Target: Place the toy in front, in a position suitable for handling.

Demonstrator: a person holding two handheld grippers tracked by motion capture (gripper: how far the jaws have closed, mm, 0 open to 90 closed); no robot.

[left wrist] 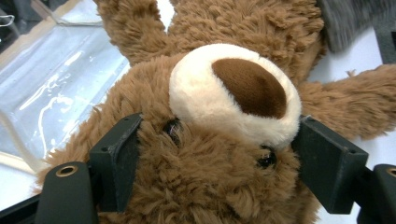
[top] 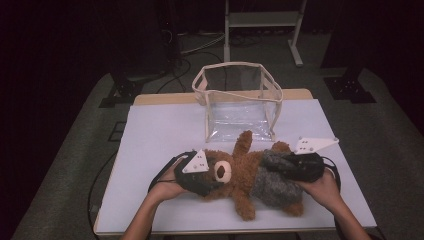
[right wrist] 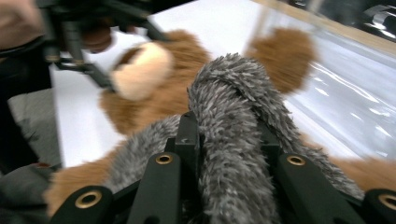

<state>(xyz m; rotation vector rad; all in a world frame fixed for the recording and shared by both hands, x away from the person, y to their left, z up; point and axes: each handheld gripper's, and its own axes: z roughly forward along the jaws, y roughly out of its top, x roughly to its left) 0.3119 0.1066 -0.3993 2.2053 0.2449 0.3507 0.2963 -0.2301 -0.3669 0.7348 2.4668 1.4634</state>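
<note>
A brown teddy bear [top: 235,165] lies on its back on the white table [top: 160,130], head to the left. A grey fuzzy garment [top: 272,184] covers its body. My left gripper [top: 211,181] is shut on the bear's head [left wrist: 205,186], one jaw pressing into the fur on each side below the cream muzzle [left wrist: 233,88]. My right gripper [top: 289,167] is shut on a bunched fold of the grey garment [right wrist: 233,107] at the bear's lower body. In the right gripper view, the left gripper [right wrist: 79,28] shows beyond the bear's muzzle [right wrist: 140,70].
A clear plastic bag [top: 240,100] with cream trim stands open-topped just behind the bear, near the table's far edge. The bag's clear wall [left wrist: 60,88] lies close beside the bear's arm. White table surface spreads to the left and front. Dark floor surrounds the table.
</note>
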